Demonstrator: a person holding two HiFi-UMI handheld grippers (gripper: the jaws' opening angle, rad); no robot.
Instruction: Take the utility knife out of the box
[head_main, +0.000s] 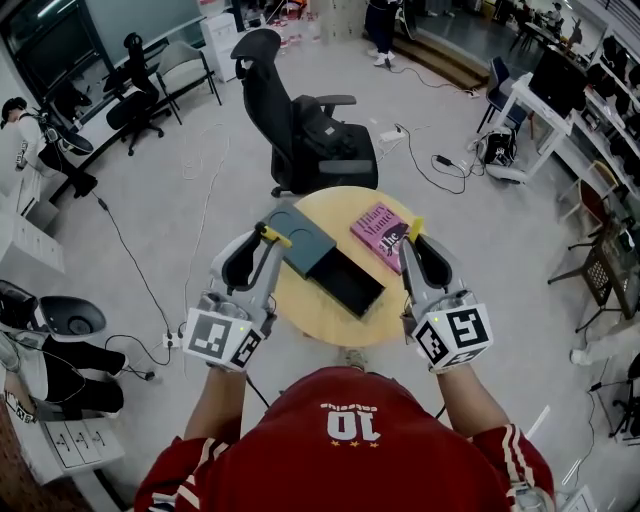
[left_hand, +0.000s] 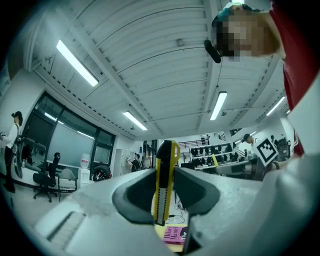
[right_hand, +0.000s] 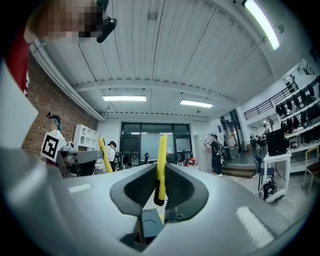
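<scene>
Knife's out: left gripper (head_main: 264, 240) fingers are clamped on the yellow-and-black utility knife (left_hand: 165, 182), held upright at centre-left of the head view. It's clear of the box (head_main: 303, 243), whose drawer (head_main: 352, 286) sits slid open at frame centre on the round surface (head_main: 310, 322) and looks empty. Right gripper (right_hand: 161, 173) fingers are narrow, pinching a thin yellow strip (right_hand: 162, 150) with a dark end, can't tell what it is; I'd call extraction done, maybe just a set-down left.

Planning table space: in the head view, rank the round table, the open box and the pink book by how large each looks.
1. Round table, clearly largest.
2. Open box.
3. Pink book, smallest.
</scene>
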